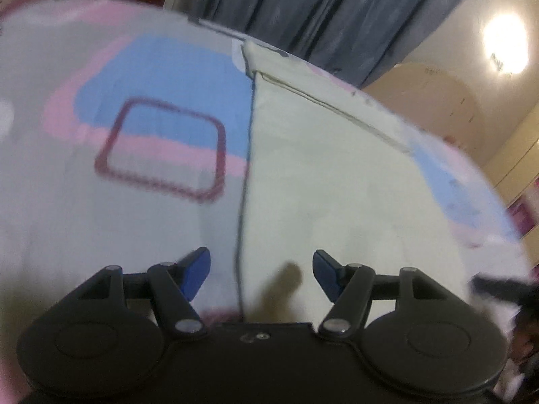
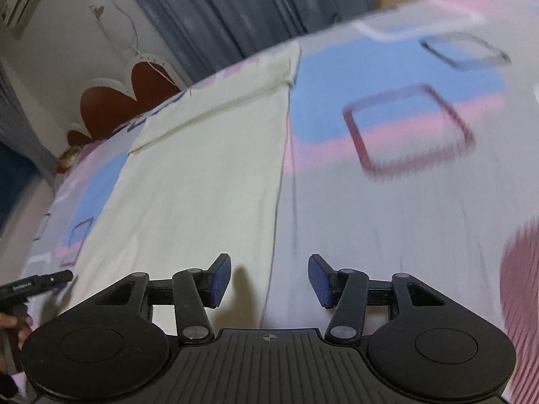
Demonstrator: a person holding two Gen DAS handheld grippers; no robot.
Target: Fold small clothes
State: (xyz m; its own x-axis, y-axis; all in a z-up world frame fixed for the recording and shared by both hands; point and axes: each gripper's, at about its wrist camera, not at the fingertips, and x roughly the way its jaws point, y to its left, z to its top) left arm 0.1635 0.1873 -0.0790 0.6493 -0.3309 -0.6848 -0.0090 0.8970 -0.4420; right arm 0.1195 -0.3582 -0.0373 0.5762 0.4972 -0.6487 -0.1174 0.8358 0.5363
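A cream-white cloth (image 1: 323,181) lies flat on the bed, with a straight dark-edged side down the middle of the left wrist view. It also shows in the right wrist view (image 2: 202,181), on the left half. My left gripper (image 1: 261,276) is open and empty, just above the cloth's near left edge. My right gripper (image 2: 269,279) is open and empty, over the cloth's near right edge. Both views are blurred by motion.
The bedsheet (image 1: 101,202) is white with blue and pink patches and maroon square outlines (image 2: 407,128). Grey curtains (image 1: 320,10) hang behind the bed. The other gripper's tip shows at the right wrist view's left edge (image 2: 33,282). A dark red striped fabric (image 2: 522,286) lies at right.
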